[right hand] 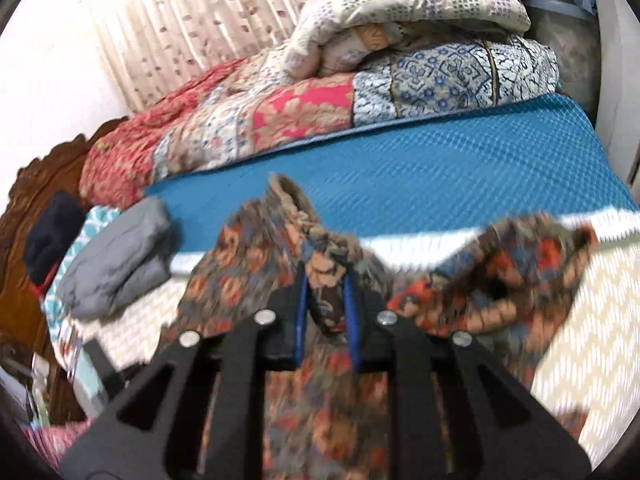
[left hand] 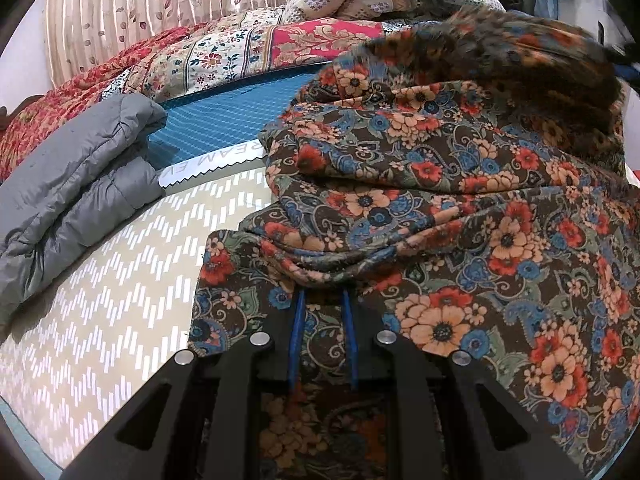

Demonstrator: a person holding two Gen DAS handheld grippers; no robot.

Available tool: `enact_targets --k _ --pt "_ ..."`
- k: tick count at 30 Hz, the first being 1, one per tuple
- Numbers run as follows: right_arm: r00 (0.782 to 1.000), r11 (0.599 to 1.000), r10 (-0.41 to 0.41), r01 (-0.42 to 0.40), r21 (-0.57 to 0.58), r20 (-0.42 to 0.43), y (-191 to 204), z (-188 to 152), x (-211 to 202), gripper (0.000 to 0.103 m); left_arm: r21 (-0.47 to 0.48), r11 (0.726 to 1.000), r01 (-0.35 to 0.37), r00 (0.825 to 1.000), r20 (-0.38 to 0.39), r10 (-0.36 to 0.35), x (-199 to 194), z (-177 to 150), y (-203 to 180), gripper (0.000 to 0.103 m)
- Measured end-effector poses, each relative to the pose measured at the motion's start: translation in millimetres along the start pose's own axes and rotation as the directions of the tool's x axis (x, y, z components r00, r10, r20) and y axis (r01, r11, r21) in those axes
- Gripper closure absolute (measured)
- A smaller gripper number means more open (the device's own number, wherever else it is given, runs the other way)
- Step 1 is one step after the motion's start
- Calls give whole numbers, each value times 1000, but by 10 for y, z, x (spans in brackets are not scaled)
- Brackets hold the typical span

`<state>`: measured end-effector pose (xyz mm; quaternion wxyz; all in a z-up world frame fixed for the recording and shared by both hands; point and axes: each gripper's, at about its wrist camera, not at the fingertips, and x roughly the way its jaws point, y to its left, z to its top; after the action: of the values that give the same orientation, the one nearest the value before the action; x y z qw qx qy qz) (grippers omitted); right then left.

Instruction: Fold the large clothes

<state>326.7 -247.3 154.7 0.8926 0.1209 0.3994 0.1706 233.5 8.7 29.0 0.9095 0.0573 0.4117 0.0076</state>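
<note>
A large dark floral garment (left hand: pixel 440 184) lies bunched on the bed, brown with red, orange and blue flowers. My left gripper (left hand: pixel 322 296) is shut on a fold of it, low over the bed; its fingertips are hidden under the cloth. In the right wrist view my right gripper (right hand: pixel 326 280) is shut on another gathered edge of the same garment (right hand: pixel 248 264) and holds it lifted above the bed. That view is motion-blurred. A blurred raised part of the garment (left hand: pixel 500 52) hangs at the upper right of the left wrist view.
A folded grey puffer jacket (left hand: pixel 76 192) lies to the left, also in the right wrist view (right hand: pixel 116 264). A beige chevron sheet (left hand: pixel 120 288) and a blue mat (right hand: pixel 420 168) cover the bed. Stacked patterned quilts (right hand: pixel 360 68) sit at the back. A wooden headboard (right hand: pixel 48 184) is far left.
</note>
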Motion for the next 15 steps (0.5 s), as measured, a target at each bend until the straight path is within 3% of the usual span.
enact_targets --k 6,11,12,15 --pt "1000 997 0 1 82 -16 -11 -700 -368 88 25 999 -27 1000 -2 27 -4 -6 -62 99" --pt "999 994 -15 20 110 -46 -24 -1080 -464 88 70 997 -43 999 -24 45 -124 -23 -111 100" --pt "999 994 -21 27 108 -48 -12 -1141 -493 88 62 998 -26 999 -40 29 -193 -33 -86 100" --pt "999 994 -28 31 104 -32 8 -1259 -636 88 -70 988 141 988 -57 -145 -595 -140 200 100"
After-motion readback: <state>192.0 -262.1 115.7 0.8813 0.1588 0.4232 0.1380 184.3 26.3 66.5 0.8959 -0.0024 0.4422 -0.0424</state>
